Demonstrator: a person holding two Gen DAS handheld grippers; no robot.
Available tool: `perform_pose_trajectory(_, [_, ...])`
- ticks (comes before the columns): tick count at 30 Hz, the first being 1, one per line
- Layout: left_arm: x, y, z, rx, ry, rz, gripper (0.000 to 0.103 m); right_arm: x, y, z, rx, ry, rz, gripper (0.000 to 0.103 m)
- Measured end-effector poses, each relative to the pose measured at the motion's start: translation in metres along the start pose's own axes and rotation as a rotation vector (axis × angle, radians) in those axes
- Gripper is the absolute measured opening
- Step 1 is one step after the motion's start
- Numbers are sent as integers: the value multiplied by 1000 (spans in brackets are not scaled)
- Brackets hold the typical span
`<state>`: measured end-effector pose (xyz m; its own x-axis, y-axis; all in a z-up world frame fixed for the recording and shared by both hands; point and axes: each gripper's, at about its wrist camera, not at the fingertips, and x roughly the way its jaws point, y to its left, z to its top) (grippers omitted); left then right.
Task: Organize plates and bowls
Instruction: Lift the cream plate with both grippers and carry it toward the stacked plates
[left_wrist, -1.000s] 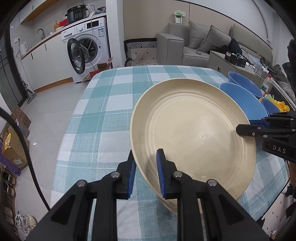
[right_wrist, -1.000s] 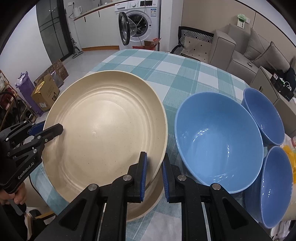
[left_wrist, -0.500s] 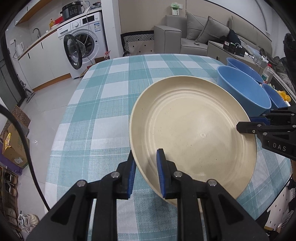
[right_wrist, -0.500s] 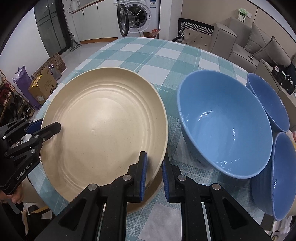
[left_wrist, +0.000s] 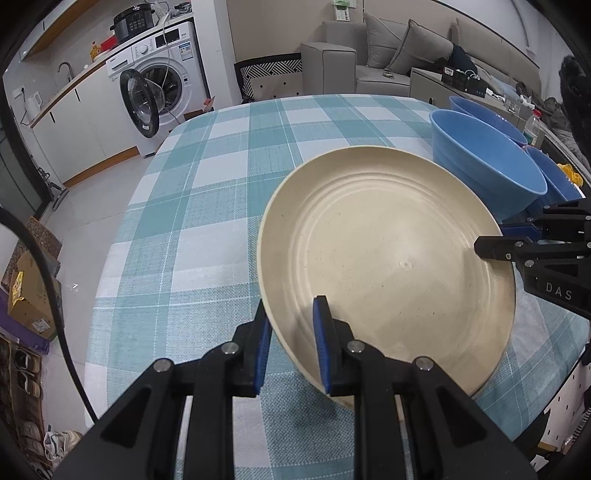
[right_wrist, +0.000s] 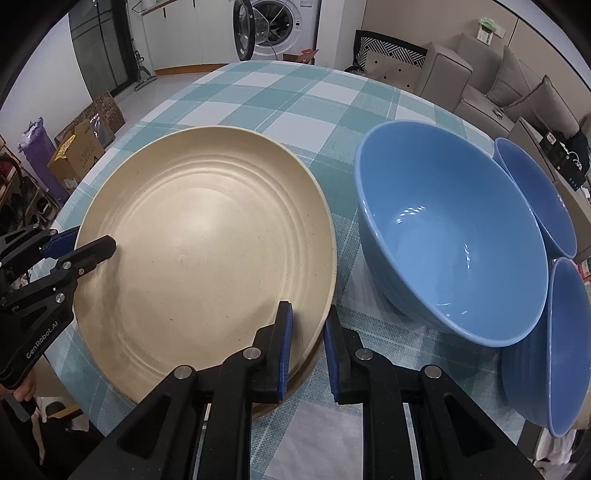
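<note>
left gripper and right gripper: jaws clamped on opposite rims of cream plate | plate just over second plate on counter | risk: uneven release tips it against big blue bowl

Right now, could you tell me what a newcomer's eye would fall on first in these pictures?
The big cream plate at centre, pinched at opposite rims by the left claw and the right claw, above a second plate. Beside it on the checked tablecloth, three blue bowls crowd together.
</note>
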<state>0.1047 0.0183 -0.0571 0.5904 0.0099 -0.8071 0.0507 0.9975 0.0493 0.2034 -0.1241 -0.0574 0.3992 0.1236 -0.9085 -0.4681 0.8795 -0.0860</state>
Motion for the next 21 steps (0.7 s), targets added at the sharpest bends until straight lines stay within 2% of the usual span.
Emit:
perform_pose_trajectory(10, [2,-6,-1,36,5,29,20,3,5,-4,-43,3,-57,17])
perform_pose_trajectory(21, [1,-8,-1,57,24,26,21,0,6,-2,-61,35,-72,18])
